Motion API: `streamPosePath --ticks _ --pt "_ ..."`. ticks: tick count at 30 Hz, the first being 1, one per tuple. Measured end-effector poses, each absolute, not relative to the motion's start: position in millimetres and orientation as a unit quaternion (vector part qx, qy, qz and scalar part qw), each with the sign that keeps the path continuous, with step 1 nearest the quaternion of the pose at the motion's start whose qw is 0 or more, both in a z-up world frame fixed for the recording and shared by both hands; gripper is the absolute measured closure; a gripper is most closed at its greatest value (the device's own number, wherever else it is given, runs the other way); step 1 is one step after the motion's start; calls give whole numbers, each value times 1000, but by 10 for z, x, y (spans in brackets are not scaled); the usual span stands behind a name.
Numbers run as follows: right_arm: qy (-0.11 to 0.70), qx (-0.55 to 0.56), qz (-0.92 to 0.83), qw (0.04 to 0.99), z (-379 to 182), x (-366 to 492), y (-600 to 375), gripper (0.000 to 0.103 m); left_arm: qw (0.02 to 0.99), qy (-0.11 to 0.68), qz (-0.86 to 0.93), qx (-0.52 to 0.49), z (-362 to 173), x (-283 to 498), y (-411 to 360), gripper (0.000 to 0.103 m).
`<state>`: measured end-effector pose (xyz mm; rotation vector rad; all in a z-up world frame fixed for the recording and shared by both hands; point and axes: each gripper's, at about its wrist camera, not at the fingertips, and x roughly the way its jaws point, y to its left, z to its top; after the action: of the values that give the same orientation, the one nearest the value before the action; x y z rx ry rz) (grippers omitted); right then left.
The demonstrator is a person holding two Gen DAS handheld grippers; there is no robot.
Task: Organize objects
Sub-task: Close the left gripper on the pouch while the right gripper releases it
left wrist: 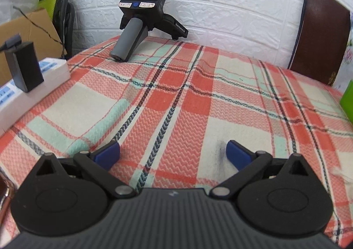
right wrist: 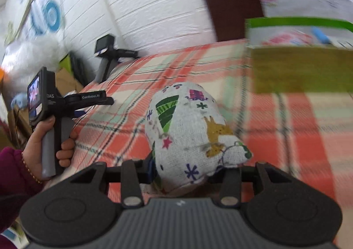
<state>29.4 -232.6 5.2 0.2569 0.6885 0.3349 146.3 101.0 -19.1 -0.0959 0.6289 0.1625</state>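
Observation:
My right gripper (right wrist: 187, 171) is shut on a white cloth pouch (right wrist: 187, 129) printed with trees, stars and gifts, and holds it above the plaid tablecloth (right wrist: 123, 103). A green-rimmed box (right wrist: 302, 68) stands at the right, blurred. My left gripper (left wrist: 173, 154) is open and empty, low over the plaid cloth (left wrist: 176, 99); it also shows in the right wrist view (right wrist: 94, 100), held in a hand at the left. The green box's edge (left wrist: 347, 101) shows at the far right of the left wrist view.
A spare handheld gripper (left wrist: 141, 21) rests at the far edge against the white brick wall; it also shows in the right wrist view (right wrist: 108, 54). A white power strip (left wrist: 33, 85) with a black adapter lies at the left. A brown chair back (left wrist: 320, 34) stands at the right.

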Motion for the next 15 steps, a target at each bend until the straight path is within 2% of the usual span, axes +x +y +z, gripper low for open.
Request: streamPosePath --ticks 4,8,10,15 --pt "330 143 134 923 65 221 -2434 59 945 311 92 -41 -145 1379 892 1" --pt "310 76 90 943 120 131 -2369 24 943 324 26 -71 -32 1113 685 1" --pt "293 36 67 953 139 82 -2320 11 940 332 -24 -78 33 992 548 1" --pt "272 -22 79 959 176 -103 -2268 4 905 368 -173 -128 227 880 255 1"
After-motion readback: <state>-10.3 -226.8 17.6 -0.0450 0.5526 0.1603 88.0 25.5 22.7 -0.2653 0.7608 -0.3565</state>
